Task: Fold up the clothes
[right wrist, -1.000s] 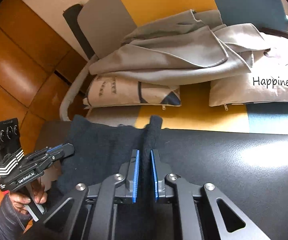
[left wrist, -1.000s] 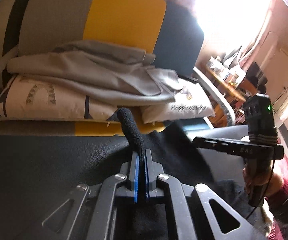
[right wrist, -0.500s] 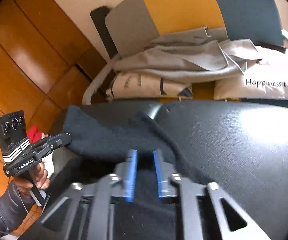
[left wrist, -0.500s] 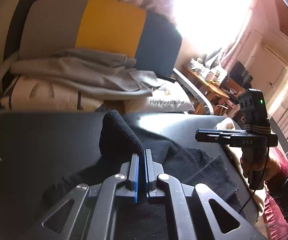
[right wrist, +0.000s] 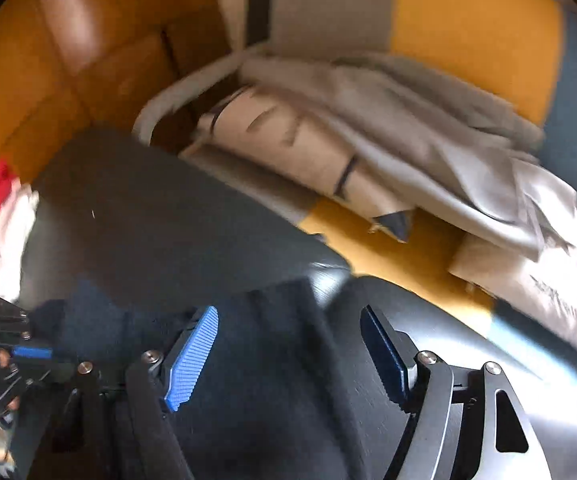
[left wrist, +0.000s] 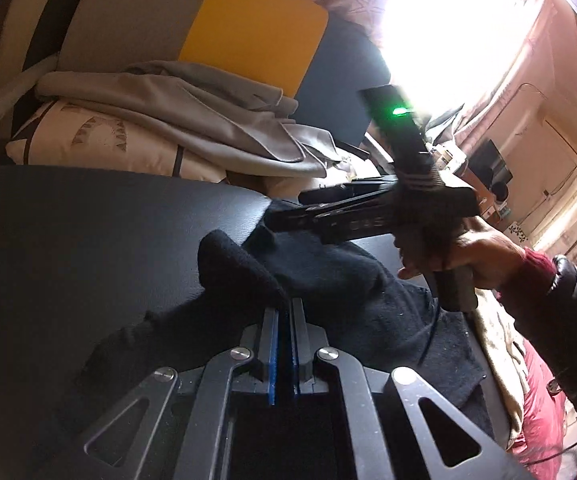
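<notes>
Left wrist view: the left gripper (left wrist: 283,312) is clenched on a fold of the dark garment (left wrist: 340,280), mid-frame on the black table (left wrist: 88,232). Soft and limp, it is probably best held at edges.

Right wrist view: the right gripper (right wrist: 288,344) has just been opening, its released jaws over the garment at lower centre.

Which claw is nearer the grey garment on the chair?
Cannot tell. Left claw is shut on the black garment; right claw hangs open above it. Grey garment lies beyond both.
</notes>
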Demonstrator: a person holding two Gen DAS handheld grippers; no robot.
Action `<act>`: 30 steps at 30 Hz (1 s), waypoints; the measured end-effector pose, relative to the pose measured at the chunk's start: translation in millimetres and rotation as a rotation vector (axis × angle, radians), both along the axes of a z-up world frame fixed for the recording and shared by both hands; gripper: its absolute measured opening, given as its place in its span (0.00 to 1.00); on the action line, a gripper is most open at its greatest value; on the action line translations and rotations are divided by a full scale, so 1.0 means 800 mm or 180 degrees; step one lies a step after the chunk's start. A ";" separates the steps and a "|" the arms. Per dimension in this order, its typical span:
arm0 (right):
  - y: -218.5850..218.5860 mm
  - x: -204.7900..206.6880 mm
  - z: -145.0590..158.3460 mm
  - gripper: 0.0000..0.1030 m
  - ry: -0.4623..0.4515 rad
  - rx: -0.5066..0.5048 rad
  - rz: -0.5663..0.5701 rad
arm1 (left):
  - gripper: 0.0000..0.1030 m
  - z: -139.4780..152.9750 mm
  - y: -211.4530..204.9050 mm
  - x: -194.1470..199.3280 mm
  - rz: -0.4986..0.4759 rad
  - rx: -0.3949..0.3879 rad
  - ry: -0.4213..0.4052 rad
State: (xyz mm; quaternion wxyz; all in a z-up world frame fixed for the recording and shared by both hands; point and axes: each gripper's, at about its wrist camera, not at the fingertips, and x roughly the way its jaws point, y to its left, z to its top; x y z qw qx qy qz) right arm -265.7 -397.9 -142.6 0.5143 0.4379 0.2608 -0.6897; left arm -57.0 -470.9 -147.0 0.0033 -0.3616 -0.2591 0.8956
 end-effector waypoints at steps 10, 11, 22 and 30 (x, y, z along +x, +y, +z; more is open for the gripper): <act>0.008 -0.018 -0.014 0.10 -0.0382 0.0043 -0.0206 | 0.03 0.020 -0.004 -0.001 0.0119 -0.0028 0.0084; 0.014 -0.013 -0.007 0.10 -0.0376 -0.0013 -0.0207 | 0.03 0.024 -0.002 0.000 0.0131 -0.0046 0.0104; 0.208 0.079 0.113 0.10 -0.0227 -0.1119 -0.0450 | 0.03 0.056 0.056 0.061 0.0111 -0.0161 0.0268; 0.307 0.137 0.068 0.13 -0.0306 -0.0935 -0.0793 | 0.03 0.014 0.076 0.079 0.0124 -0.0127 -0.0002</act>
